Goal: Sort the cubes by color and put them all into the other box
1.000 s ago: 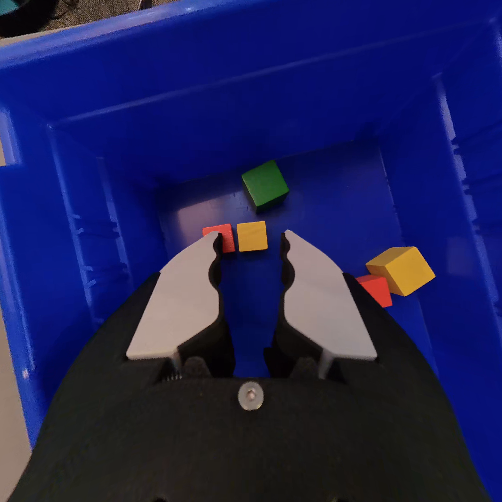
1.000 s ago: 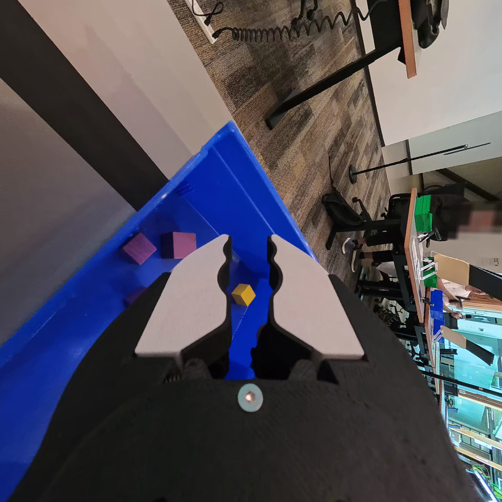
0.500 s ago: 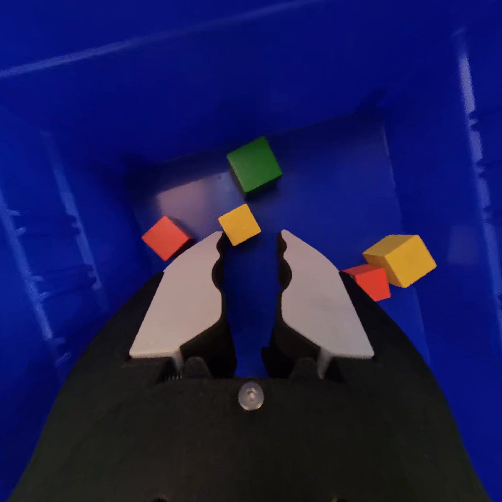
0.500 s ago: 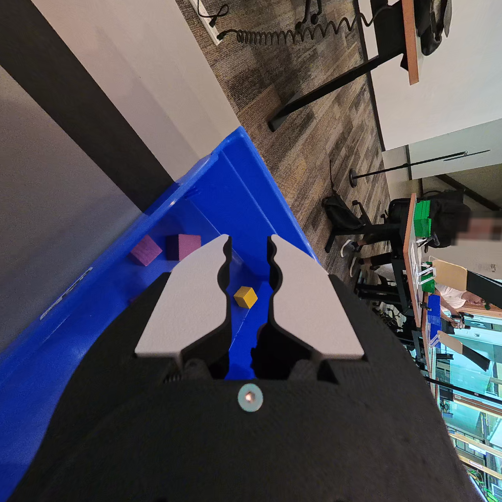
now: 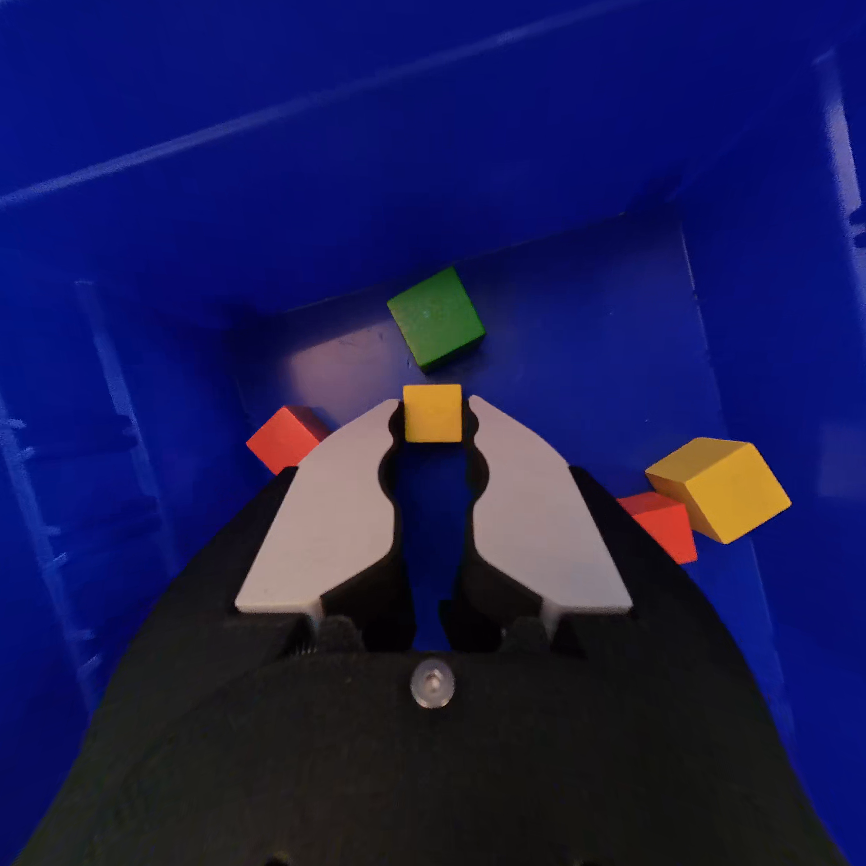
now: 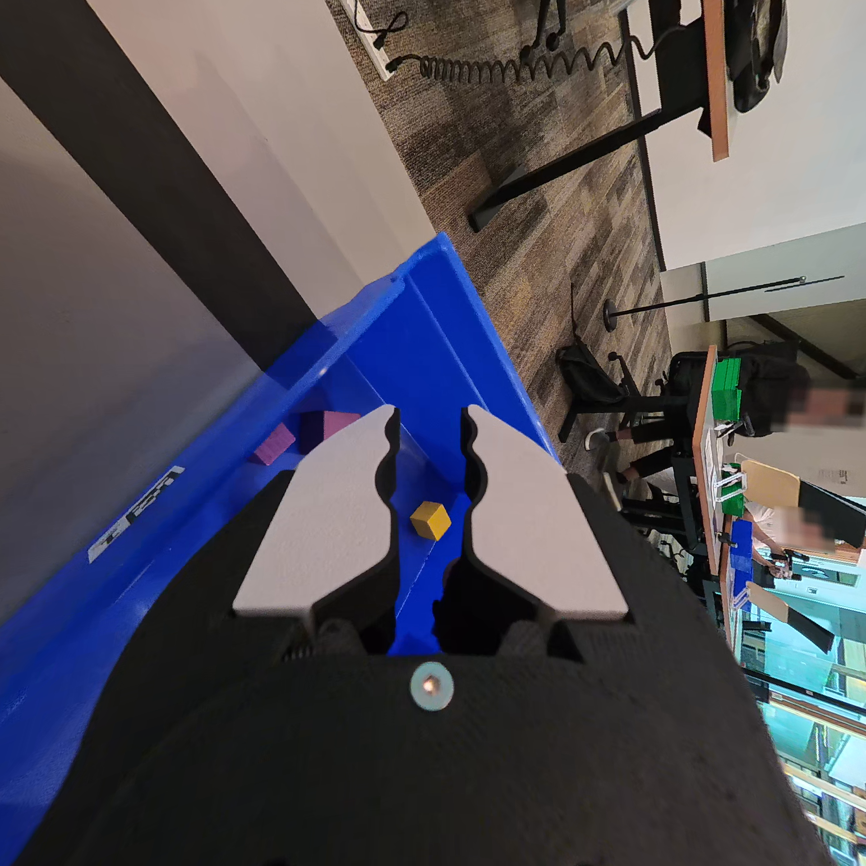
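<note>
- Blue plastic fills the left wrist view, where the inside of a deep blue box (image 5: pixel 140 421) is seen from above; in the right wrist view a grey table (image 6: pixel 93 375) with a dark stripe carries a second blue box (image 6: pixel 421 356), and patterned carpet (image 6: pixel 539 234) is seen beyond it.
- Nearest in the left wrist view, the left gripper (image 5: pixel 432 414) is lowered into the box, and a small yellow cube (image 5: pixel 432 412) is pinched between the tips of its jaws, both pads lying against the cube's sides.
- Just left of those jaws a red cube (image 5: pixel 283 440) is seen on the box floor, partly covered by the left finger.
- To the right, a second red cube (image 5: pixel 663 522) is partly hidden behind the gripper body, and a larger yellow cube (image 5: pixel 719 487) is seen touching it, close to the right wall.
- Farther in, a green cube (image 5: pixel 436 321) is seen near the far wall, apart from the pinched cube.
- Nearest in the right wrist view, the right gripper (image 6: pixel 430 421) is held above the second box with its jaws spread and nothing between them.
- Below, through the gap in the jaws, another yellow cube (image 6: pixel 430 520) is seen on that box's floor.
- Farther left in the same box, two purple cubes (image 6: pixel 274 445) are seen close together near the wall.
- Beyond, desks (image 6: pixel 717 79), a coiled cable (image 6: pixel 492 70) and seated persons (image 6: pixel 768 403) are seen in the room.
</note>
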Demonstrator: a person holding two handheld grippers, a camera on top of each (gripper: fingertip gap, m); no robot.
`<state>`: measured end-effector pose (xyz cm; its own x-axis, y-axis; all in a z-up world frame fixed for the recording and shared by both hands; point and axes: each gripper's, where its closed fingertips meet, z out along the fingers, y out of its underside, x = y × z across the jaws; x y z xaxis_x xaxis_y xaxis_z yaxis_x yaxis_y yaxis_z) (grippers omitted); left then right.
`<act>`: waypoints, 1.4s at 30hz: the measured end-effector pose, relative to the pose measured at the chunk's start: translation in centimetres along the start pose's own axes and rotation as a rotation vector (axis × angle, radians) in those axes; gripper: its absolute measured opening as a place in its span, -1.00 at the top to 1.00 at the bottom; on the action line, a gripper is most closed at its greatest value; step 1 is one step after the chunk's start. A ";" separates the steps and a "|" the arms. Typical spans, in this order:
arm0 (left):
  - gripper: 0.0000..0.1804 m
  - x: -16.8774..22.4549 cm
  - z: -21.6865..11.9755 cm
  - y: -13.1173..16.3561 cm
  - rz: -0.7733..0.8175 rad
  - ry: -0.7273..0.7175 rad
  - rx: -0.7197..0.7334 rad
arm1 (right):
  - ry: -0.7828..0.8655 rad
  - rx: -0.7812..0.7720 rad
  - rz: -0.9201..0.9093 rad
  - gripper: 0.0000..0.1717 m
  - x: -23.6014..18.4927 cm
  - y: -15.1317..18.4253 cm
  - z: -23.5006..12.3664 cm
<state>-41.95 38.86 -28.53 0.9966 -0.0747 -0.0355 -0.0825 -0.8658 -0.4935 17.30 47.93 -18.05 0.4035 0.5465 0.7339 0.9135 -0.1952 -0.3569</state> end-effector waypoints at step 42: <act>0.75 39.7 -29.3 -3.7 0.254 1.473 0.640 | 0.175 1.174 -0.174 0.59 -9.9 -21.5 -26.0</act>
<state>-2.31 24.62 -2.63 0.0585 -0.8842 0.4634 0.1562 -0.4504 -0.8790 -4.94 25.51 -2.58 0.3642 0.3563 0.8605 0.3881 0.7819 -0.4879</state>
